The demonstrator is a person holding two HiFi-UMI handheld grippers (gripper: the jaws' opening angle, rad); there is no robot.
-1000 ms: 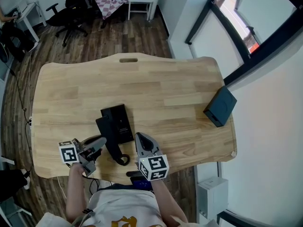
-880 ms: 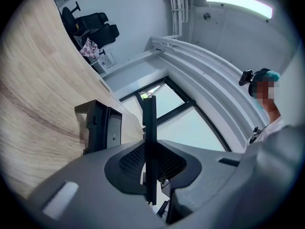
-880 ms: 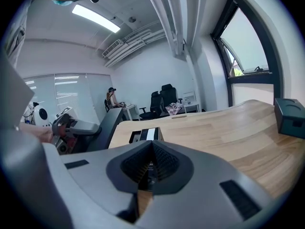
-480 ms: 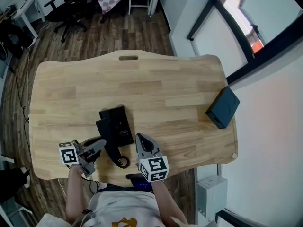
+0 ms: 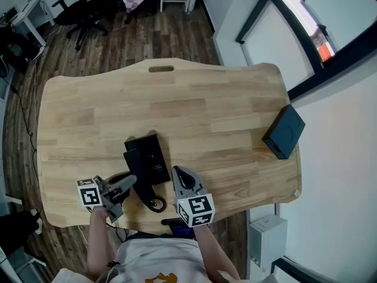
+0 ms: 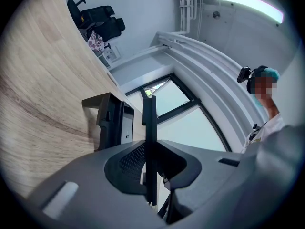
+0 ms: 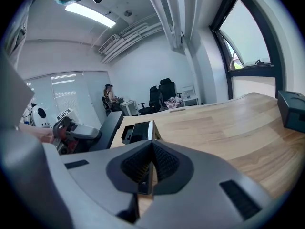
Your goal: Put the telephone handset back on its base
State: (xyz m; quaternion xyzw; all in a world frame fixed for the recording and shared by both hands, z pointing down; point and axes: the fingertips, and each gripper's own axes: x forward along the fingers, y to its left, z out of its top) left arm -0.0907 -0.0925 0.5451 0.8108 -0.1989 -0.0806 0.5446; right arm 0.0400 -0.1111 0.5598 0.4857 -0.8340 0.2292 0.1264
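Observation:
The black telephone base point(image 5: 152, 156) sits on the wooden table point(image 5: 206, 111) near the front edge. The black handset point(image 5: 138, 174) runs along the base's left side, and its cord point(image 5: 156, 205) curls at the table's front edge. My left gripper point(image 5: 127, 183) is shut on the handset's near half. In the left gripper view the handset point(image 6: 149, 128) stands edge-on between the pads, with the base point(image 6: 112, 123) beyond. My right gripper point(image 5: 177, 172) is shut and holds nothing, just right of the base. The right gripper view shows the base point(image 7: 138, 131), the handset point(image 7: 107, 127) and the left gripper point(image 7: 71, 130).
A dark box point(image 5: 284, 131) stands at the table's right edge, also in the right gripper view as the box point(image 7: 290, 108). A cable slot point(image 5: 161, 69) is cut near the far edge. Office chairs point(image 5: 76, 2) stand on the wooden floor beyond.
Only the head view has shifted a little. Both grippers, the handset and the base stay where they were.

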